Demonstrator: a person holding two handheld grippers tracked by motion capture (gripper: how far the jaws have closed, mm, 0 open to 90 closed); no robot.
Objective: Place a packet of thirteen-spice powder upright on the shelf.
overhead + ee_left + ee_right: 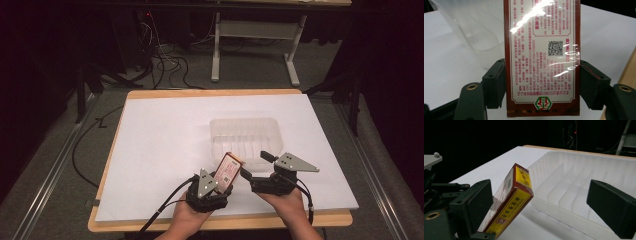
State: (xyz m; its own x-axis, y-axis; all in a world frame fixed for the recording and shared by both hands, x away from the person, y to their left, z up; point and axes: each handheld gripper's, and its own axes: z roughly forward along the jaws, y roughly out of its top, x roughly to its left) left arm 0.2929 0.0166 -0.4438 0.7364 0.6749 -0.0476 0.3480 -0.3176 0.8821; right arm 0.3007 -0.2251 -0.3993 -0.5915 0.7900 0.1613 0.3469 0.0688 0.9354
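Note:
A red carton with white print and a QR code (542, 55) stands tilted above the table's front, clamped across its width by my left gripper (542, 85), whose fingers (496, 82) press both long edges. In the high view the carton (229, 169) rises from the left gripper (223, 182) towards a clear plastic tray (245, 136). My right gripper (256, 165) is open just right of the carton. In the right gripper view its jaws stand wide apart (541, 205). The carton's yellow side (511, 205) leans close by the left jaw, with the ribbed tray (579, 185) behind.
A white sheet (165, 145) covers the wooden table, whose front edge (220, 222) lies under the hands. Cables and a white desk frame (255, 45) stand on the floor beyond the table's far edge.

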